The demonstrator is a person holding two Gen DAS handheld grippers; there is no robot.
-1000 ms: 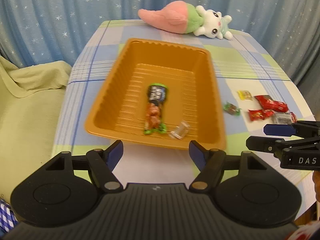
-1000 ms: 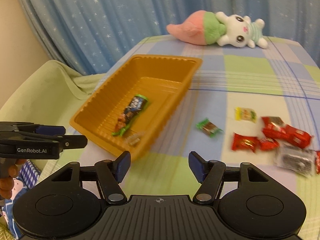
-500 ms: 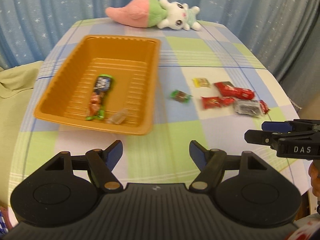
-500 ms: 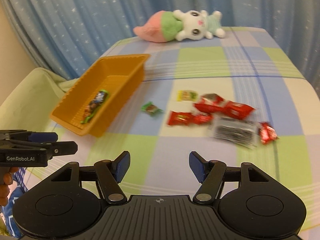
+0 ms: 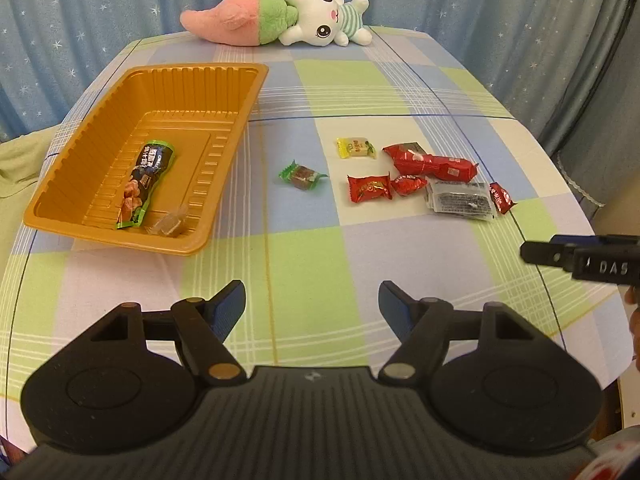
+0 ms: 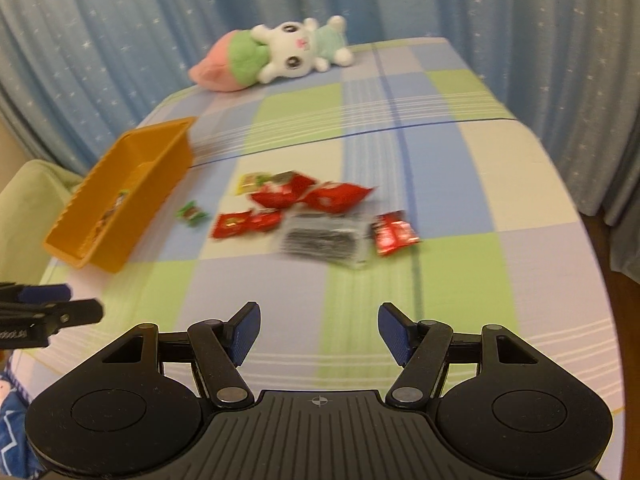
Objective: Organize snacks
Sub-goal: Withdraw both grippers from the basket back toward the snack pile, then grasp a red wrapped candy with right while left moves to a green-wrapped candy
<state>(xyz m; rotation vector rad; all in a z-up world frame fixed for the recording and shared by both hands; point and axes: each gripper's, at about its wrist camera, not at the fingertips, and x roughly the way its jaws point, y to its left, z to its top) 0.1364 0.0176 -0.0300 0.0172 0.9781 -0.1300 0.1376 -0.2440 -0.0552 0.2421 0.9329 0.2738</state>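
In the left wrist view, the left tool (image 5: 312, 304) is held spread above the near part of the desk (image 5: 312, 264), and nothing is seen between its blue pads. An orange tray (image 5: 236, 128) is set on the left of the checked cloth, presumably as the collecting place, since a long dark snack packet (image 5: 146, 182) and a small clear-wrapped sweet (image 5: 170, 224) already lie inside it. The remaining snacks are scattered to the right of the tray, well apart from it: a green-wrapped candy (image 5: 302, 174) lies nearest, then a yellow candy (image 5: 356, 148), a long red packet (image 5: 434, 162), two small red packets (image 5: 384, 186), a clear packet with black print (image 5: 460, 200) and a small red sachet (image 5: 502, 198) beside it. A plush rabbit toy (image 5: 280, 16) is laid along the far edge, clear of the work. The right tool (image 5: 560, 258) is seen edge-on at the right border. Nothing stands between either tool and the loose snacks.

In the right wrist view, blurred by motion, the right tool (image 6: 318, 330) is likewise held spread and empty, aimed roughly toward the loose pile. The clear packet (image 6: 320, 240) and a red sachet (image 6: 394, 232) lie nearest ahead of it, so they are judged the likeliest next pick. The tray (image 6: 120, 208) is seen at the left, the left tool (image 6: 52, 312) beside the frame edge, and a star-printed curtain (image 6: 120, 40) behind the desk.
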